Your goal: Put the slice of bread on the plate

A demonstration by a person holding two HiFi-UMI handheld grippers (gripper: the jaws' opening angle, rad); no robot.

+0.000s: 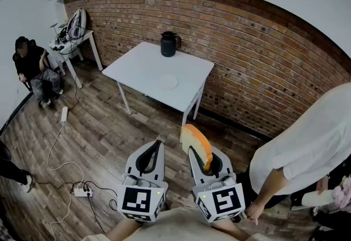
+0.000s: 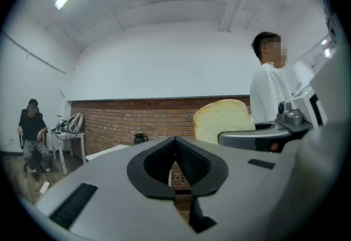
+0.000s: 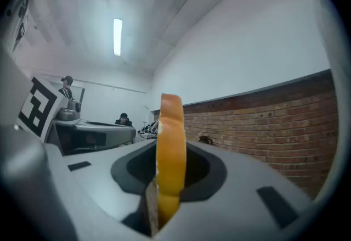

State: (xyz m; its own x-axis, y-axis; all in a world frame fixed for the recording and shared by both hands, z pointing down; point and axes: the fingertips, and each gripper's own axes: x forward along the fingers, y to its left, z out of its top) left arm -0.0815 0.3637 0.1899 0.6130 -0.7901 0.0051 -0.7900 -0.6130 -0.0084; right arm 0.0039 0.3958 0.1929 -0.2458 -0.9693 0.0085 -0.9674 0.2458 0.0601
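Observation:
A slice of bread point(image 1: 196, 144) with an orange-brown crust stands on edge between the jaws of my right gripper point(image 1: 204, 153), which is shut on it. In the right gripper view the slice point(image 3: 171, 119) rises edge-on out of the right gripper point(image 3: 170, 149). My left gripper point(image 1: 158, 144) is beside it, shut and empty, tips meeting in its own view point(image 2: 175, 141), where the bread point(image 2: 224, 119) shows at the right. A white plate point(image 1: 168, 82) lies on a white table point(image 1: 137, 64) well ahead, across the wooden floor.
A black kettle point(image 1: 168, 44) stands at the table's far edge by the brick wall point(image 1: 263, 69). A person in a white shirt point(image 1: 307, 157) stands close on my right. Another person point(image 1: 33, 67) sits at the far left by a small cluttered table point(image 1: 74, 37). A power strip point(image 1: 82, 192) and cable lie on the floor.

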